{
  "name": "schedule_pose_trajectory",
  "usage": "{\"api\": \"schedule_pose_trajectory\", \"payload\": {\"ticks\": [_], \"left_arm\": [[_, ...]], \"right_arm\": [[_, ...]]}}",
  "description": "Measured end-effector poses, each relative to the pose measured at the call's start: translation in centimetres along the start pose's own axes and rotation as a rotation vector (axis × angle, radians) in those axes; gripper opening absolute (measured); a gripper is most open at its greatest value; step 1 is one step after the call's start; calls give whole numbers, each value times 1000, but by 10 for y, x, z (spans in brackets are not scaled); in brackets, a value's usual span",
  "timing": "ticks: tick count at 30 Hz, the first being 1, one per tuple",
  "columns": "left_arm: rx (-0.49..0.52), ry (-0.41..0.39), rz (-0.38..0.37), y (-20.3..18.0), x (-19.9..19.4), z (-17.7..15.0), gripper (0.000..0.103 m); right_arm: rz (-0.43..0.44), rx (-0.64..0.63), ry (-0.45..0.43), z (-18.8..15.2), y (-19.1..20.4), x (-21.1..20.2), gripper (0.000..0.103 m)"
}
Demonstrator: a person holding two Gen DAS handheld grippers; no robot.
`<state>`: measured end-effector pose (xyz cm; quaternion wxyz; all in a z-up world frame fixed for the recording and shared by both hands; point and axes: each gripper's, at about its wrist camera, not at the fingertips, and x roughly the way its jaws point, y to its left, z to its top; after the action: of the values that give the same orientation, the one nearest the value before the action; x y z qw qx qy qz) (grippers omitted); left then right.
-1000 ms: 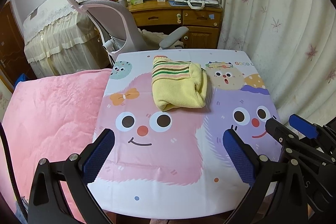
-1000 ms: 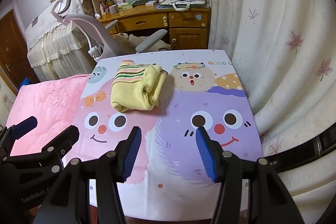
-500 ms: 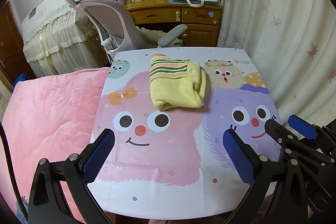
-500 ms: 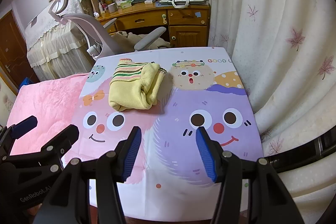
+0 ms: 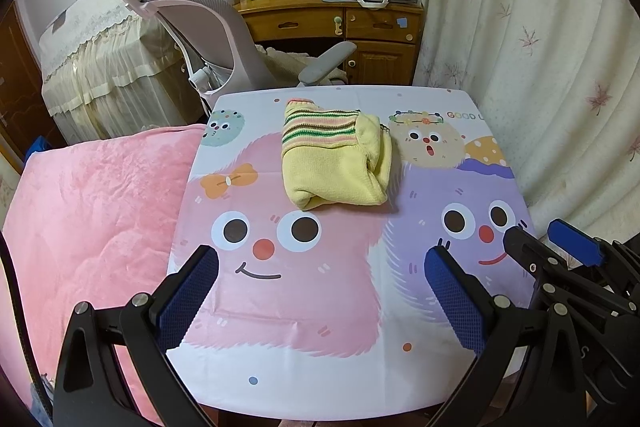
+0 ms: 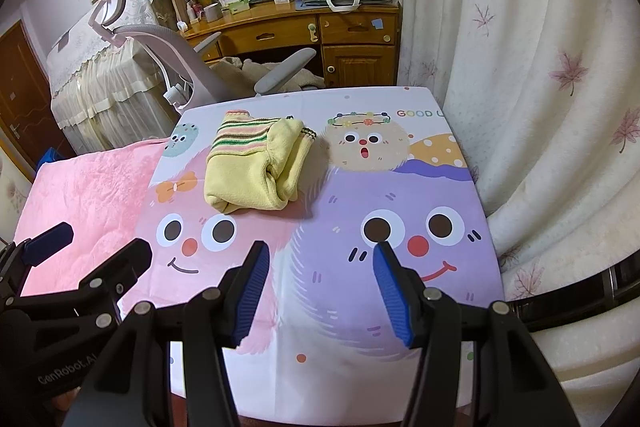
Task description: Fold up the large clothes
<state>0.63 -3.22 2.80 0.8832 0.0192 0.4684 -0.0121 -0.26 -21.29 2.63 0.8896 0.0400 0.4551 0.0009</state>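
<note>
Nearest the cameras, the left gripper [image 5: 320, 267] hangs over the near edge of the table [image 5: 360, 379] with its jaws spread wide and nothing between its blue pads. Just beside it, the right gripper [image 6: 318, 263] sits over the same near edge, its jaws also apart and empty. Beyond them the cartoon tablecloth [image 6: 360, 307] lies flat. Farther on, the yellow sweater [image 5: 334, 157] rests folded into a compact bundle towards the far left corner, its striped band facing the far edge. A pink blanket [image 5: 92, 211] abuts the table's left edge. Past the far edge stand an office chair [image 5: 200, 23] and a wooden desk [image 5: 360, 27].
</note>
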Motion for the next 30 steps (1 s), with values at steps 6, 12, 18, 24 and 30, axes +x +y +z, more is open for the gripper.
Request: {"api": "schedule_pose_trajectory", "payload": {"ticks": [6, 12, 18, 24, 30], "left_arm": [[4, 8, -8, 2, 5, 3, 102], [5, 7, -9, 1, 7, 5, 102], [6, 8, -9, 1, 7, 6, 102], [6, 9, -7, 2, 8, 7, 102], [2, 13, -8, 2, 11, 7, 102]], "right_arm": [[1, 2, 8, 1, -1, 4, 55], [4, 3, 10, -1, -2, 5, 55], [3, 3, 11, 2, -4, 6, 55], [5, 3, 14, 1, -4, 6, 55], [5, 4, 15, 4, -5, 6, 55]]}}
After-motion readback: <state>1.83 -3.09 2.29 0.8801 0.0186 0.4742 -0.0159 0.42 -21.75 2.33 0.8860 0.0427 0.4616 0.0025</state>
